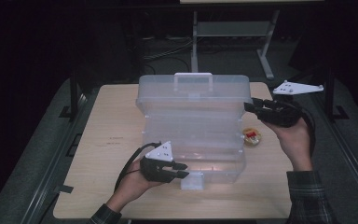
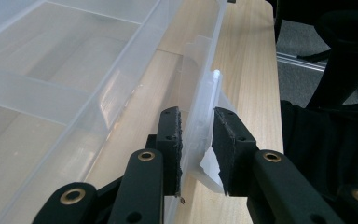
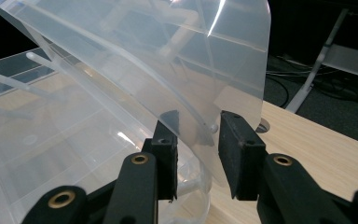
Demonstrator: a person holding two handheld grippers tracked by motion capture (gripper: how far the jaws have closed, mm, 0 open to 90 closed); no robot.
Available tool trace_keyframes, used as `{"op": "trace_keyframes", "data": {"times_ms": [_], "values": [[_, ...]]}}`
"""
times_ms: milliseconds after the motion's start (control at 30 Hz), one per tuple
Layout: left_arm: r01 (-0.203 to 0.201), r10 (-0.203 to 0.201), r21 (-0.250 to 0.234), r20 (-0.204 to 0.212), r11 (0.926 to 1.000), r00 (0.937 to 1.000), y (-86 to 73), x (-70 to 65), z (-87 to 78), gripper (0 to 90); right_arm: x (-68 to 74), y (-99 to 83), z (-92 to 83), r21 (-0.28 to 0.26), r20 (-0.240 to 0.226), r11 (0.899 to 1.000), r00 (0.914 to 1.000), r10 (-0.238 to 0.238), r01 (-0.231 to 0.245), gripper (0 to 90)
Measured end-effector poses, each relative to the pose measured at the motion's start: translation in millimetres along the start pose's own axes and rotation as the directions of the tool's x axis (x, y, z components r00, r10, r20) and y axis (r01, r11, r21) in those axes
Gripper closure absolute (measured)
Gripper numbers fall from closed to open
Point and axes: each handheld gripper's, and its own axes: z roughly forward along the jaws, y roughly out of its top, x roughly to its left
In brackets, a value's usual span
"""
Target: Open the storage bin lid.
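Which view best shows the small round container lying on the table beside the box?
The high view: the small round container, clear with something red and yellow inside, lies on the table just right of the clear plastic box. The two gripper views look closely at the box's wall and raised lid, so they add nothing about it.

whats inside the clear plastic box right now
Through the clear plastic box only its own dividers and the wooden table beneath show; no loose items are visible inside. The raised lid blurs the back part, so that stays uncertain.

Raised lid [image 1: 193, 91] blocks the back, small sweet [image 1: 251, 136] beside box [image 1: 193, 154]
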Motion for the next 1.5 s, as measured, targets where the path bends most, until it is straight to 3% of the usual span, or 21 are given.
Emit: {"op": "trace_keyframes", "data": {"times_ms": [333,567,1033,1500], "values": [[0.005,-0.005,-0.004,0.003,1.0000,1.0000,-0.4,0.5,-0.1,72.3,1.0,-0.8,-3.0,-0.011,0.011,1.000,0.9999,-0.013,0.013,72.4],[0.011,-0.011,-0.003,0.011,0.9999,0.9999,-0.6,1.1,-0.1,72.4,-2.0,1.8,-0.2,-0.024,0.022,1.000,0.9997,0.006,-0.005,74.8],[0.017,-0.017,-0.005,0.016,0.9998,0.9997,-0.9,1.4,0.1,72.4,-2.8,8.3,8.4,-0.047,0.095,0.999,0.9955,0.000,0.004,79.7],[0.017,-0.017,-0.004,0.019,0.9999,0.9997,-0.9,1.8,0.0,72.5,-6.5,8.6,9.8,-0.058,0.076,0.998,0.9969,0.022,-0.018,79.0]]}}
